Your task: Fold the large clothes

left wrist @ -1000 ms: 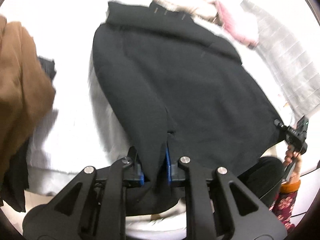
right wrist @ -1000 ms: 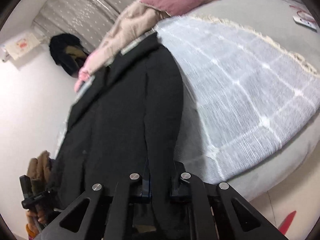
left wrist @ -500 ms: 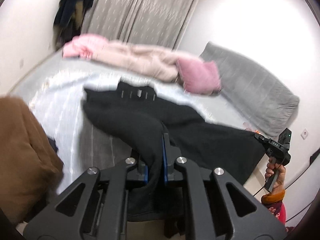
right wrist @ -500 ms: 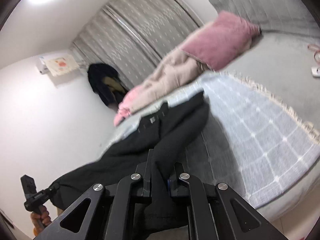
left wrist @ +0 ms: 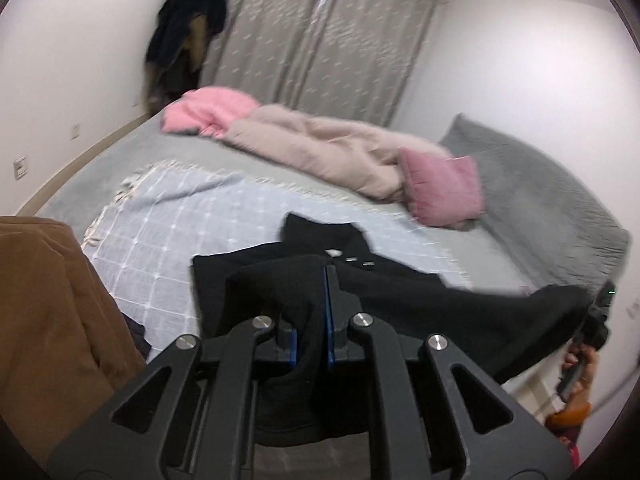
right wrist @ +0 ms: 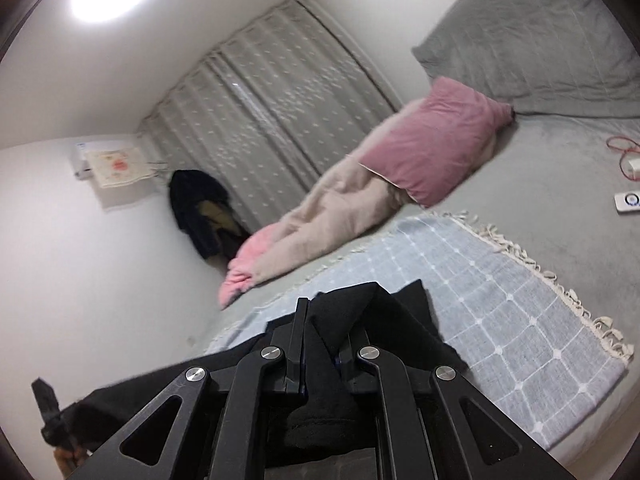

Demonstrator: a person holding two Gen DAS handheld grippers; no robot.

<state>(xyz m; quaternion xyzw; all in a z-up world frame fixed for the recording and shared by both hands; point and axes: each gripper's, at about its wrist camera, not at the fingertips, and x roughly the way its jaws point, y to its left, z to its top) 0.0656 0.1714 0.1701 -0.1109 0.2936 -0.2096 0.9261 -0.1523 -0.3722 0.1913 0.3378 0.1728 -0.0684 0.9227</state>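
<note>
A large black coat (left wrist: 400, 300) hangs stretched between my two grippers above the near edge of the bed, its collar end resting on the checked light-blue blanket (left wrist: 168, 236). My left gripper (left wrist: 311, 320) is shut on a fold of the coat's hem. My right gripper (right wrist: 320, 340) is shut on another fold of the black coat (right wrist: 404, 328). The right gripper also shows at the far right of the left wrist view (left wrist: 596, 320). The left gripper shows at the lower left of the right wrist view (right wrist: 50, 408).
A brown garment (left wrist: 48, 320) lies at the left. A pink pillow (left wrist: 444, 188), beige and pink bedding (left wrist: 320, 148) and a grey headboard cushion (left wrist: 552, 216) lie further back. Small white devices and a red cable (right wrist: 628, 184) lie on the grey sheet.
Both grippers have lifted the coat's lower edge up off the bed and moved it forward over the collar end. The views have tilted from looking down to looking across the room.
</note>
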